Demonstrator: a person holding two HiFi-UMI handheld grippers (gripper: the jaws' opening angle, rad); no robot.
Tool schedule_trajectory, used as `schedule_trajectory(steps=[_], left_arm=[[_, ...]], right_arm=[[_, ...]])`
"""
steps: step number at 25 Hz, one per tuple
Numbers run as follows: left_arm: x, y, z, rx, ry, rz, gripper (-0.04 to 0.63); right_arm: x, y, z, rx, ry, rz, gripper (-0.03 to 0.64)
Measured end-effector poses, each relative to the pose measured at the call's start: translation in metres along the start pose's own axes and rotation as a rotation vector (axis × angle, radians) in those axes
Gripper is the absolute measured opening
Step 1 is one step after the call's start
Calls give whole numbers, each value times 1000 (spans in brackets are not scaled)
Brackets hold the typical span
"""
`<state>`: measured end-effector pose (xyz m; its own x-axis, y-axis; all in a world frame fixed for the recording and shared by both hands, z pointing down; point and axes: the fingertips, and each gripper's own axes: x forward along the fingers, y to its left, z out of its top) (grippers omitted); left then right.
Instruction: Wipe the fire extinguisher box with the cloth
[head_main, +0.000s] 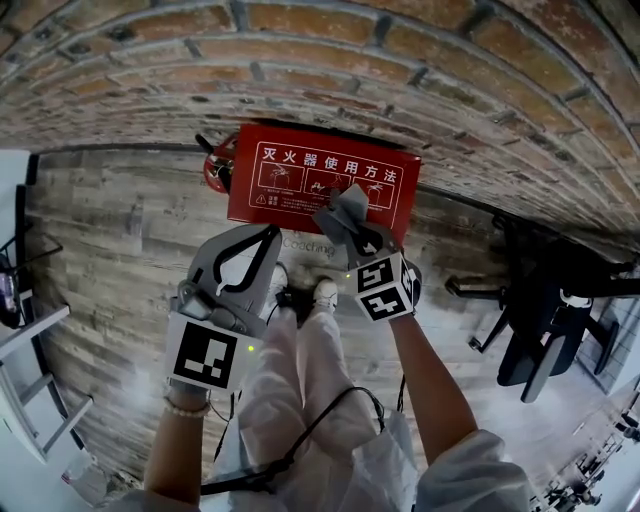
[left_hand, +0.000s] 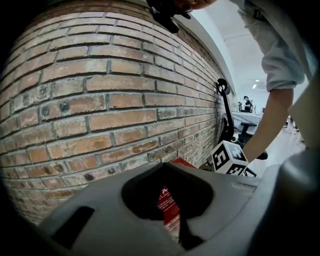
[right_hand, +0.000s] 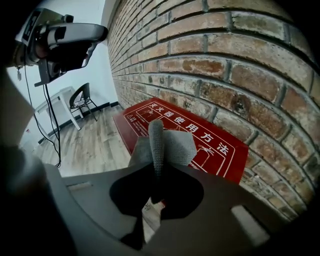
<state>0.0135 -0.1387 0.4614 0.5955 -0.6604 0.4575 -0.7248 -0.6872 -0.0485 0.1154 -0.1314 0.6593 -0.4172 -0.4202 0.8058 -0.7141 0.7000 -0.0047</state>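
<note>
In the lower middle of the head view the person wears white trousers (head_main: 300, 385) and white shoes (head_main: 325, 292), with a pale sleeve (head_main: 470, 482) at lower right and a bead bracelet (head_main: 188, 408) at lower left. A thin black cable (head_main: 318, 418) lies across the trousers. The grey left gripper (head_main: 268, 236) and right gripper (head_main: 352, 226) each carry a cube (head_main: 205, 355) with black-and-white square markers.

Red box (head_main: 290, 190), grey cloth (head_main: 352, 213)

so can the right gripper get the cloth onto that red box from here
Likely yes: the right gripper holds the cloth close to the fire extinguisher box, nothing shows between them, and the left gripper is off to one side.
</note>
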Motion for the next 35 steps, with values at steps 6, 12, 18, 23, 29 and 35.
schedule_trajectory(steps=[6,12,18,23,29,35], left_arm=[[8,-8,4,1,-5,-15,-2],[13,-16,7,15,-3,-37,-2],[16,-19,7,19,2,-45,-2],[17,-21,8,19,-5,-48,-2],[17,-19,9,14,-11,-44,-2],[10,-14,9,21,-12,-38,-2]], right_arm=[[-15,-18,-20,47,7,-43,18],[-29,-31,-40,71,25,-73,18],[-38,-39,-56,86,35,-92,18],[-43,-44,-67,85,54,-100,18],[-44,-45,-71,91,63,-111,18],[-45,-44,-71,91,85,-118,19]])
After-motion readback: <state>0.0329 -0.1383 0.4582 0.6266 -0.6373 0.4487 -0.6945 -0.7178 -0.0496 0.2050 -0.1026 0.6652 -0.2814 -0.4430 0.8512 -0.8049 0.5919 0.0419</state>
